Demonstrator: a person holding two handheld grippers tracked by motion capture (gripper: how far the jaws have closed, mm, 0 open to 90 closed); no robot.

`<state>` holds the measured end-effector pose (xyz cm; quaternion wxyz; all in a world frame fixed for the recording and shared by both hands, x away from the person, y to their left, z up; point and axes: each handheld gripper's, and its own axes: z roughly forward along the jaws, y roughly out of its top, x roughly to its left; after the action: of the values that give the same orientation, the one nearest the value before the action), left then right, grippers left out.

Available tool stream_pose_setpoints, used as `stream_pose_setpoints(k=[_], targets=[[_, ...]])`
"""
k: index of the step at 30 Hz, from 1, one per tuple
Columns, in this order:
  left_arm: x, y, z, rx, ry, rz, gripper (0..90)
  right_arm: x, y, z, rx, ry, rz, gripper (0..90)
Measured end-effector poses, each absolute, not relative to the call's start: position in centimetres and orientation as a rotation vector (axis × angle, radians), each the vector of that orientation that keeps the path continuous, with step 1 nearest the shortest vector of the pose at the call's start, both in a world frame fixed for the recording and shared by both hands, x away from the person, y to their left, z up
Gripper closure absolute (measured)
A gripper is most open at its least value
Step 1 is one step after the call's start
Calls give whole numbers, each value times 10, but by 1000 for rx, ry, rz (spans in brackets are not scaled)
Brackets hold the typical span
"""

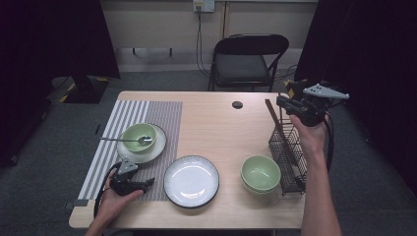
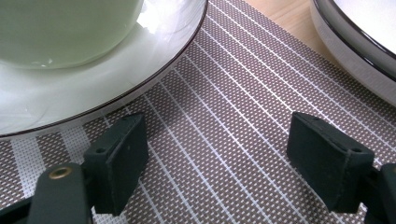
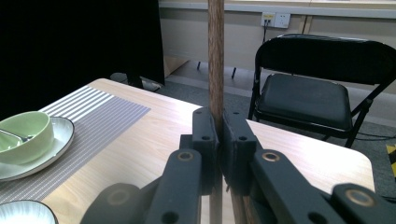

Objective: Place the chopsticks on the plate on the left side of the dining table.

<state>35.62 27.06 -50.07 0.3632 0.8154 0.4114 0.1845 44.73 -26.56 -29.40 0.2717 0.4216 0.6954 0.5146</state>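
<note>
The right gripper [image 3: 218, 135] has its jaws pressed together on a brown wooden chopstick [image 3: 215, 56], which stands upright between the pads and runs off the top of the right gripper view. From above, this gripper [image 1: 287, 104] hangs over the table's far right corner, above a black wire rack [image 1: 289, 152], with the chopstick [image 1: 275, 122] slanting down into the rack. The rack sits just beside the table's right edge; a stack of green bowls [image 1: 260, 173] is close on its left.

The left gripper [image 2: 217, 154] rests low over the striped placemat [image 2: 243, 84] with its jaws wide apart and nothing between them — bare weave lies in the gap. Its view shows the rim of a white plate [image 2: 93, 88] just ahead of the left jaw and a second, dark-rimmed plate [image 2: 355, 42] near the right jaw. From above, the left gripper [image 1: 147, 183] sits near the table's front edge, between those two plates. The middle of the table [image 1: 216, 123] is open wood — a folding chair [image 1: 248, 61] stands beyond the far edge.
</note>
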Motion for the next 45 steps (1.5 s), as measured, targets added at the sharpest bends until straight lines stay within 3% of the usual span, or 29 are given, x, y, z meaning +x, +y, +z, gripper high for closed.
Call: stream_pose_setpoints(k=[18, 29, 45], targets=[[357, 270, -497, 2117, 1072, 466, 238, 445, -249, -275, 1077, 1871, 1396, 848], [356, 280, -488, 1998, 1119, 417, 266, 448, -232, -288, 1091, 1921, 1425, 848], [355, 271, -465, 1933, 1025, 373, 303, 447, -202, -293, 1066, 1968, 1520, 847]])
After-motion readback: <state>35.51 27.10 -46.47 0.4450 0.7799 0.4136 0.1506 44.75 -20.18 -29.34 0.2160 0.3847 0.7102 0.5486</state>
